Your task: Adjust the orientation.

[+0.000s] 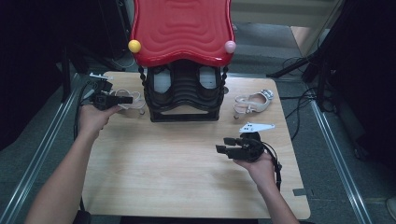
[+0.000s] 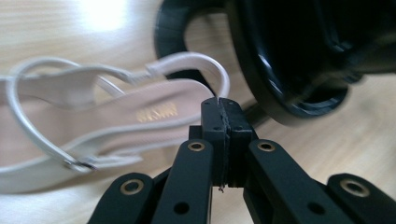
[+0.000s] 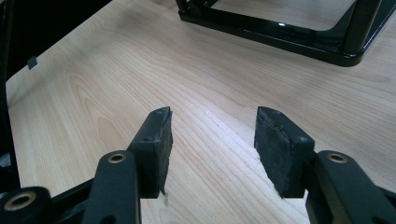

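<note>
Nearest the person, the right gripper point(image 1: 223, 145) is hovering over bare wood near the front right of the table point(image 1: 177, 177), its jaws standing well apart with nothing between them; in its own view the pads point(image 3: 154, 149) are framing only wood grain.

Further in, at the left edge, the left gripper point(image 1: 127, 99) is pointing toward a white sandal point(image 2: 88, 121) that is lying on its side just beside the black rack point(image 1: 184, 95). Its jaws are pressed fully together, and whether they are pinching anything is hard to tell: in its own view the closed tips point(image 2: 223, 116) are sitting right at the sandal's heel strap, but no strap is visibly caught between them.

A second sandal point(image 1: 254, 102) is lying apart on the right of the rack, untouched.

So there are two sandals, one rack under a red wavy top point(image 1: 182, 28), and two grippers.

The step in hand looks like taking hold of the left sandal, probably to set it in the rack. The next move calls for a sure hold on the strap or the sole edge, then a lift clear of the rack's frame.
</note>
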`<action>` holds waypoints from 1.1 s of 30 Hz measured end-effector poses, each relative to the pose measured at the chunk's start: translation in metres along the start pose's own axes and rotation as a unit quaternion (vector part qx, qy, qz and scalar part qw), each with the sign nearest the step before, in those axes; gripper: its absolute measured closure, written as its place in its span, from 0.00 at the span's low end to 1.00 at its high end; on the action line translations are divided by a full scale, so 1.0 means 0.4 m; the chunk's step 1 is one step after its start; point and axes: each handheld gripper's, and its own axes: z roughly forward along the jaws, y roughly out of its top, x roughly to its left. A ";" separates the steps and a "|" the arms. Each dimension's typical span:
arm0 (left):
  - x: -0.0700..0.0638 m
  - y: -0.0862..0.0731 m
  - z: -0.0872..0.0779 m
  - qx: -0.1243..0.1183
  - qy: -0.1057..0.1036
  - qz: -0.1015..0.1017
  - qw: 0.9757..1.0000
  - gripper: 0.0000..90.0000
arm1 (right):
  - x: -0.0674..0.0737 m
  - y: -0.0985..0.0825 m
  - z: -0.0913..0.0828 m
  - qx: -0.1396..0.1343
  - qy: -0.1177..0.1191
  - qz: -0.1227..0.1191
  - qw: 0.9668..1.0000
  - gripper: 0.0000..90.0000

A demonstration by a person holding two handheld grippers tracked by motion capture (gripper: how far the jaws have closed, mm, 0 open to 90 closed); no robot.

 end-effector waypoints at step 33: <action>0.091 -0.046 0.051 0.027 0.070 -0.054 0.996 1.00 | 0.007 -0.005 0.021 0.019 0.000 0.005 1.000 0.52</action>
